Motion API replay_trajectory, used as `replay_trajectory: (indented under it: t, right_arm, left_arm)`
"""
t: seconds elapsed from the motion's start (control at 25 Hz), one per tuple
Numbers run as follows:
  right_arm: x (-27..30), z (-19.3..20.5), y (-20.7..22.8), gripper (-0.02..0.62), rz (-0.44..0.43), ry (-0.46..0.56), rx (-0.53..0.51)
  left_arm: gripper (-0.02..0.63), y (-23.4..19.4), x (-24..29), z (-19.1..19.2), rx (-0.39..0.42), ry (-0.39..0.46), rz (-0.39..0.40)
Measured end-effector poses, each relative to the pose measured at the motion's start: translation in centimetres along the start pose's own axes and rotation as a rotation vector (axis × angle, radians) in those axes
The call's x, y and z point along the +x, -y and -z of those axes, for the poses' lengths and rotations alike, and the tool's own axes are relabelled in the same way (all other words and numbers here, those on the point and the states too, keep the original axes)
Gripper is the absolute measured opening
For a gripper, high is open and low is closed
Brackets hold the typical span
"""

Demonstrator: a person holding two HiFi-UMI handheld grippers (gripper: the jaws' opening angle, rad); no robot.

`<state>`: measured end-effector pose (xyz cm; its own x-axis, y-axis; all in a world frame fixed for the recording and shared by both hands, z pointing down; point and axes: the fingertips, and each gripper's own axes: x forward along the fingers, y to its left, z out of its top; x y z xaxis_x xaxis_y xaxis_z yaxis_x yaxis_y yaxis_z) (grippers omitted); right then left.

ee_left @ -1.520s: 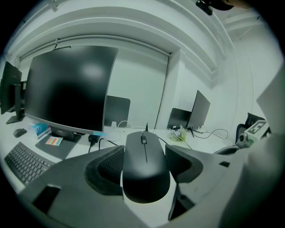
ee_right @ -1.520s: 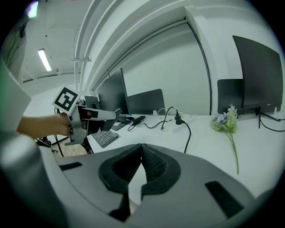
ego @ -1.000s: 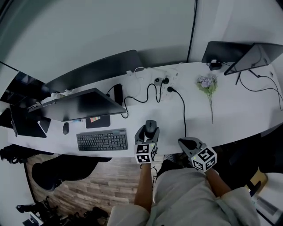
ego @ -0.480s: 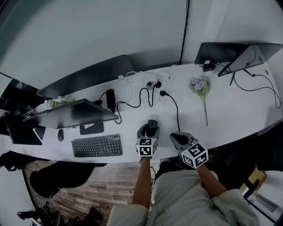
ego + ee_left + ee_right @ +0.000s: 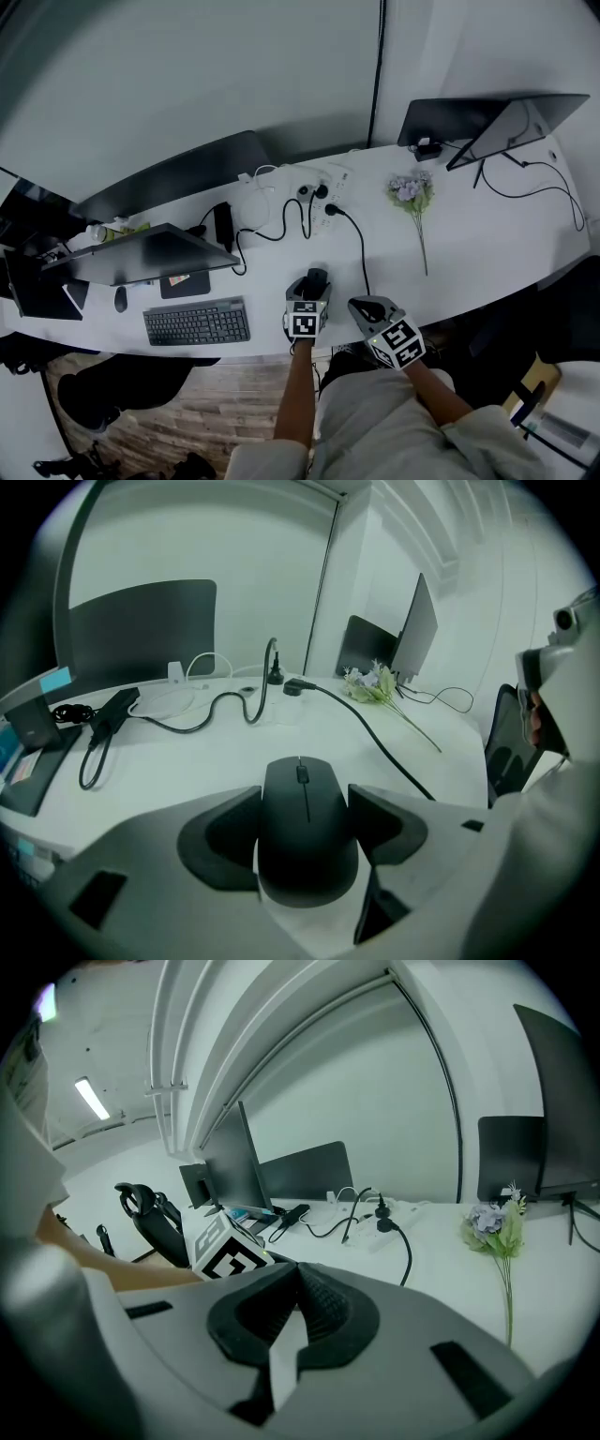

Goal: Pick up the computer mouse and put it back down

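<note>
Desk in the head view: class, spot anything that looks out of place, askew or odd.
A flower sprig lies flat on the bare desk, in no vase, among office gear. The cables by the power strip loop untidily. Nothing looks spilled or broken.

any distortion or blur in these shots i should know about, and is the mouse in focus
Head view: strong fisheye, the desk bends into an arc, corners dim. Left gripper view: round black vignette, mouse sharp. Right gripper view: same vignette, the shut right tongs up close look soft.
</note>
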<state>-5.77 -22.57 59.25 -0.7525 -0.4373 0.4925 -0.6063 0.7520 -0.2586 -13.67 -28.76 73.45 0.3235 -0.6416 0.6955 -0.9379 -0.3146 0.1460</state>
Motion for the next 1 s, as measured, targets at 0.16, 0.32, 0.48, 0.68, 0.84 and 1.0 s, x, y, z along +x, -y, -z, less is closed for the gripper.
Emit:
replay_trajectory:
  t: [0.16,0.32,0.48,0.68,0.84,1.0]
  right_arm:
    - [-0.3,0.1,-0.1,0.008,0.003,0.005,-0.004]
    - [-0.7,0.7,-0.2,0.008,0.010,0.005,-0.002]
    - [-1.2,1.3,-0.1,0.008,0.020,0.006,-0.001]
    - [-1.6,2.0,-0.1,0.008,0.033,0.017,0.008]
    - [-2.0,3.3,-0.3,0.008,0.041,0.009,0.020]
    - [-1.8,4.3,-0.5,0.008,0.048,0.008,0.033]
  left_arm:
    - [0.290,0.1,0.1,0.4,-0.001,-0.024,-0.012]
    - [0.290,0.6,0.5,1.2,0.001,-0.045,-0.015]
    - [0.290,0.9,1.1,2.0,0.010,-0.051,-0.029]
    - [0.293,0.9,0.8,2.0,0.013,-0.027,-0.058]
    - [0.293,1.7,-0.7,0.8,0.001,0.028,-0.038]
    - [0.291,2.0,-3.6,-0.7,-0.009,0.091,-0.046]
